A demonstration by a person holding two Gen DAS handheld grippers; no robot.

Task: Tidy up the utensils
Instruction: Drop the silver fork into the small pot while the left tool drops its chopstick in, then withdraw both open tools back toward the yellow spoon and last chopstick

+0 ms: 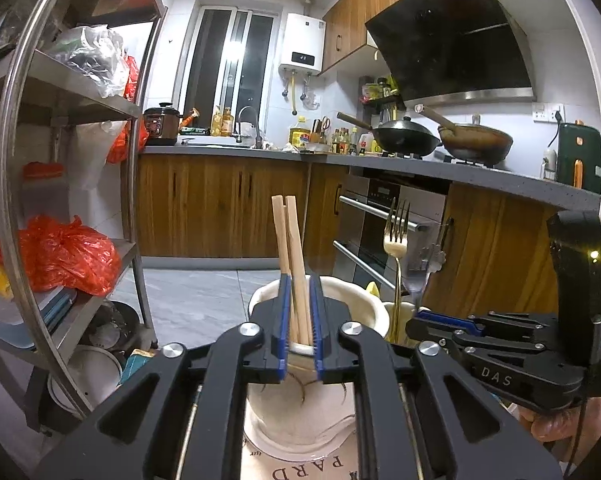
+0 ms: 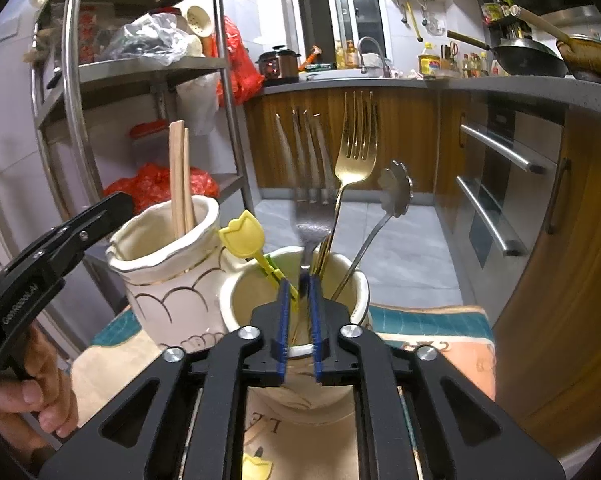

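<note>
Two cream ceramic holders stand side by side on a printed mat. In the left wrist view my left gripper (image 1: 300,288) is partly open around a pair of wooden chopsticks (image 1: 291,248) that stand in the larger holder (image 1: 364,316). In the right wrist view my right gripper (image 2: 300,288) is closed on the handle of a silver fork (image 2: 312,216), held upright in the smaller holder (image 2: 360,292). That holder also has a gold fork (image 2: 352,168), a flower-ended spoon (image 2: 392,196) and a yellow tulip-topped utensil (image 2: 246,238). The chopsticks (image 2: 179,176) and larger holder (image 2: 168,264) show at left.
A steel shelf rack (image 1: 80,92) with red bags (image 1: 66,256) stands close on the left. Wooden cabinets, an oven (image 1: 384,232) and a counter with woks (image 1: 404,136) lie behind. The printed mat (image 2: 428,344) covers the table under the holders.
</note>
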